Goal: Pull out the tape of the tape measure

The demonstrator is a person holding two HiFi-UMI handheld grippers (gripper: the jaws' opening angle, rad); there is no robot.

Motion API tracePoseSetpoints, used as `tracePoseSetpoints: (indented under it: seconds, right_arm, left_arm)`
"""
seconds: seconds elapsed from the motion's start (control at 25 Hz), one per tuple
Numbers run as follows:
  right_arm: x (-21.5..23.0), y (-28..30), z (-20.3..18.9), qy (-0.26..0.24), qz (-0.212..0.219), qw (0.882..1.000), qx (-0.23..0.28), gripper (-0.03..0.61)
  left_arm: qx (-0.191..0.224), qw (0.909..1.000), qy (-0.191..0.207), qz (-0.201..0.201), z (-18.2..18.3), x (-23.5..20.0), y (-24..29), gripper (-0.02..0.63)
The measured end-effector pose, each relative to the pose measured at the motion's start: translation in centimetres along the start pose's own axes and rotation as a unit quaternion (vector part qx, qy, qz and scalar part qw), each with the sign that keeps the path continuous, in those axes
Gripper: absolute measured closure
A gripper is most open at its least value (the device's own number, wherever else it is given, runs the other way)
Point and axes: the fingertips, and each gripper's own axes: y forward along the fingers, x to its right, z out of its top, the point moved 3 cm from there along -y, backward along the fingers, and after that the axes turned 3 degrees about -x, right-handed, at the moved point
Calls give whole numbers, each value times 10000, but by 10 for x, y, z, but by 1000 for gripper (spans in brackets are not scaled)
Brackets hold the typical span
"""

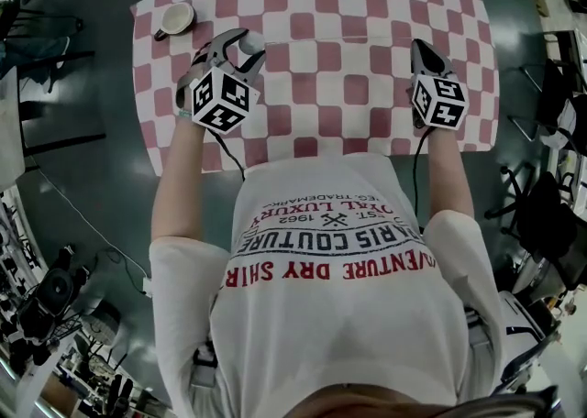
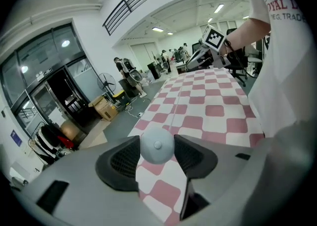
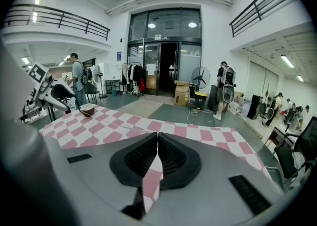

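Observation:
A small round pale grey tape measure [image 2: 157, 144] sits between the pads of my left gripper [image 2: 157, 156], which is shut on it. No tape shows pulled out of it. In the head view the tape measure [image 1: 251, 40] is held just above the left part of the pink-and-white checked cloth [image 1: 330, 59], at the tip of the left gripper [image 1: 240, 44]. My right gripper [image 3: 157, 143] is shut with nothing between its jaws. It hovers over the right side of the cloth, well apart from the tape measure, and shows as the right gripper [image 1: 421, 47] in the head view.
A brown cup [image 1: 174, 19] stands near the cloth's far left corner, just beyond the left gripper; the cup [image 3: 87, 109] also shows in the right gripper view. Dark floor surrounds the table, with chairs and equipment at the sides. People stand far off in the hall.

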Motion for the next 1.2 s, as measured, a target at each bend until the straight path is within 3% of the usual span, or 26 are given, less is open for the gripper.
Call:
tracePoseSetpoints:
  seconds: [0.2, 1.2]
  right_arm:
    - [12, 0, 1, 65, -101, 9999, 14, 546]
    - [-7, 10, -5, 417, 233, 9988, -47, 545]
  left_arm:
    - [-20, 10000, -61, 54, -9, -6, -4, 380]
    - [18, 10000, -27, 58, -2, -8, 1, 380]
